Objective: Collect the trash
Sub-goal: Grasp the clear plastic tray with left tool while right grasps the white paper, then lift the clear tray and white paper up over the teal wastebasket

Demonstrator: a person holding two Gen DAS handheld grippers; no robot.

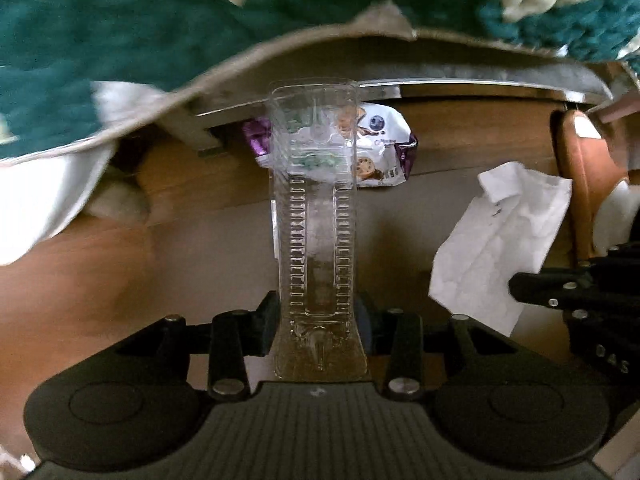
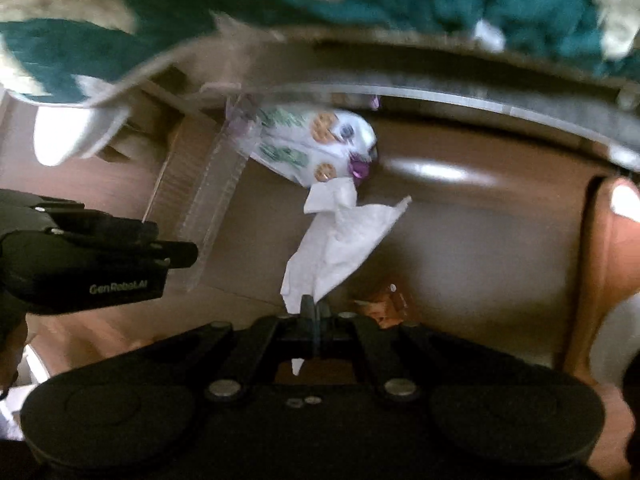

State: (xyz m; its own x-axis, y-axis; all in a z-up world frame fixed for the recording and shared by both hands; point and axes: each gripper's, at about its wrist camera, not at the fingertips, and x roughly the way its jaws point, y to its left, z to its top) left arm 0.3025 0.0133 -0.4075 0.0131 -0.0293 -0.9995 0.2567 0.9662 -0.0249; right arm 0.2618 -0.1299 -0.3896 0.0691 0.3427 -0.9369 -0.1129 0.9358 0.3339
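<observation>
- Left gripper [image 1: 320,316]: black, two-fingered, pointing down at the floor; jaws clamped on the lower end of a clear plastic tray.
- Clear plastic tray [image 1: 316,208]: long and narrow, ribbed along both edges, with a wider head at its far end. It stands up from between the left gripper's fingers, clear of the floor. In the right wrist view it shows blurred, just beyond the other gripper's tip.
- Right gripper [image 2: 314,312]: black; jaws pressed together on the bottom edge of a white paper tissue.
- White paper tissue [image 2: 344,232]: crumpled and hanging from the right gripper's fingers, a small scrap showing behind them. In the left wrist view it appears at the right, beside that gripper's black tip.
- Cookie wrapper [image 1: 380,148]: white with purple ends and cookie pictures, lying on the floor by the base of a piece of furniture, behind the tray's head.
- Small orange scrap [image 2: 386,306]: on the floor just beside the right gripper; too blurred to identify.
- Wooden floor [image 1: 208,208]: brown boards.
- Teal and cream blanket [image 1: 140,28]: draped over the furniture edge, across the top of both views.
- Brown wooden chair leg [image 1: 580,184]: curved, at the right edge.
</observation>
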